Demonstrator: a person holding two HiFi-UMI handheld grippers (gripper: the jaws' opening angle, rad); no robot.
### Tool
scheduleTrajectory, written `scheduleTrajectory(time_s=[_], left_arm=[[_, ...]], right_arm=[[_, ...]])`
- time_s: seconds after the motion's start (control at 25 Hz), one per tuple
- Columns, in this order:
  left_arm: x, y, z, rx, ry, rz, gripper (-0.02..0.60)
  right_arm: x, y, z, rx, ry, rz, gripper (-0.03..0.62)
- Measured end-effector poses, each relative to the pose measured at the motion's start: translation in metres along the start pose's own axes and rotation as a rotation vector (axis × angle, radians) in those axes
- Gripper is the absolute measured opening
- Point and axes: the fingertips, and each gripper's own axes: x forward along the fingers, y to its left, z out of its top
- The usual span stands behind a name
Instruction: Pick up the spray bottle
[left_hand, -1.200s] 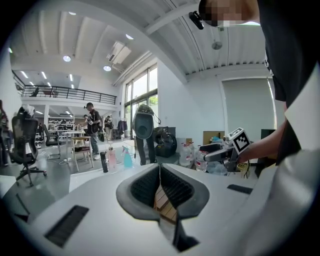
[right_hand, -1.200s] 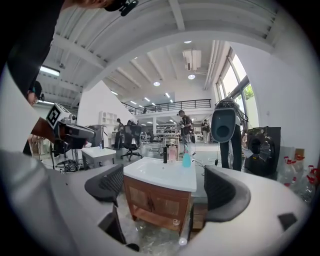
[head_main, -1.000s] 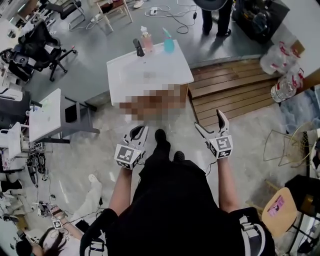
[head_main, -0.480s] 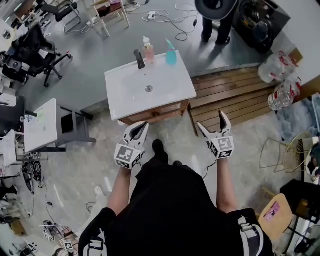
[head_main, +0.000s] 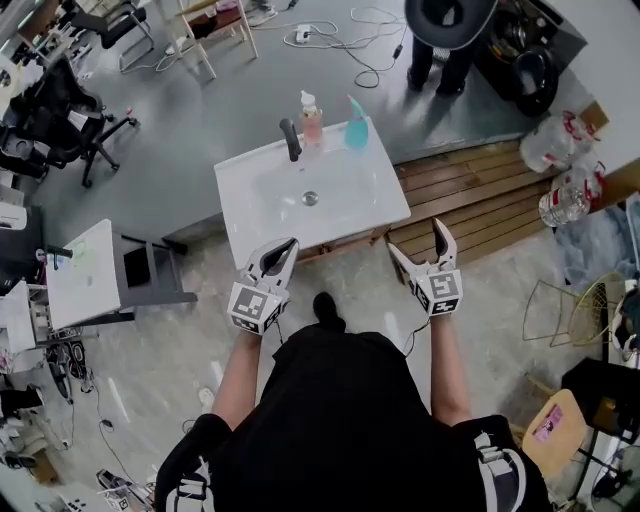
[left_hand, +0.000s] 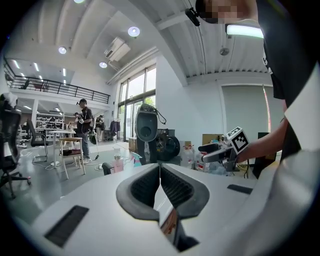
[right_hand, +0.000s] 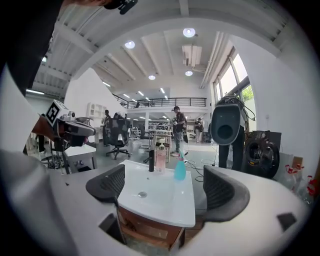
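Observation:
The teal spray bottle (head_main: 356, 128) stands at the back right corner of a white sink (head_main: 350, 205), beside a pink soap dispenser (head_main: 311, 118) and a black faucet (head_main: 291, 140). My left gripper (head_main: 285, 250) is shut and holds nothing, just short of the sink's front edge. My right gripper (head_main: 415, 238) is open and empty, by the front right corner. In the right gripper view the spray bottle (right_hand: 180, 170) shows between the open jaws, far beyond them, across the sink (right_hand: 165, 205). In the left gripper view the left gripper (left_hand: 160, 172) has its pads touching, and the spray bottle (left_hand: 136, 160) is small and distant.
A wooden platform (head_main: 480, 190) lies to the right of the sink, with water jugs (head_main: 565, 195) past it. A person in black (head_main: 445, 30) stands behind the sink. A white desk (head_main: 85, 260) and office chairs (head_main: 50, 100) are on the left. Cables (head_main: 350, 30) lie on the floor behind.
The sink has come nearer in the head view, and both grippers now sit close to its front edge. The left stays shut and the right open.

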Motion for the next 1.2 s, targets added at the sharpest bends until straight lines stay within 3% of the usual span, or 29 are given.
scheduleTrajectory(time_s=[0.28, 0.48, 0.64, 0.76, 1.2], left_arm=[[0.001, 0.066, -0.005, 0.008, 0.002, -0.020, 0.025], [-0.011, 0.096, 0.005, 0.014, -0.025, 0.005, 0.025], [-0.027, 0.109, 0.001, -0.006, -0.035, 0.036, 0.025], [-0.042, 0.116, -0.013, -0.027, -0.017, 0.062, 0.025], [-0.055, 0.142, -0.019, -0.067, -0.027, 0.161, 0.025]], right_arm=[[0.053, 0.018, 0.014, -0.009, 0.006, -0.031, 0.495], [0.075, 0.037, 0.025, -0.023, 0.012, -0.006, 0.495], [0.091, 0.048, 0.032, -0.062, 0.012, 0.013, 0.490], [0.100, 0.056, 0.052, -0.106, -0.033, 0.001, 0.447], [0.147, 0.056, 0.069, -0.178, -0.033, 0.063, 0.445]])
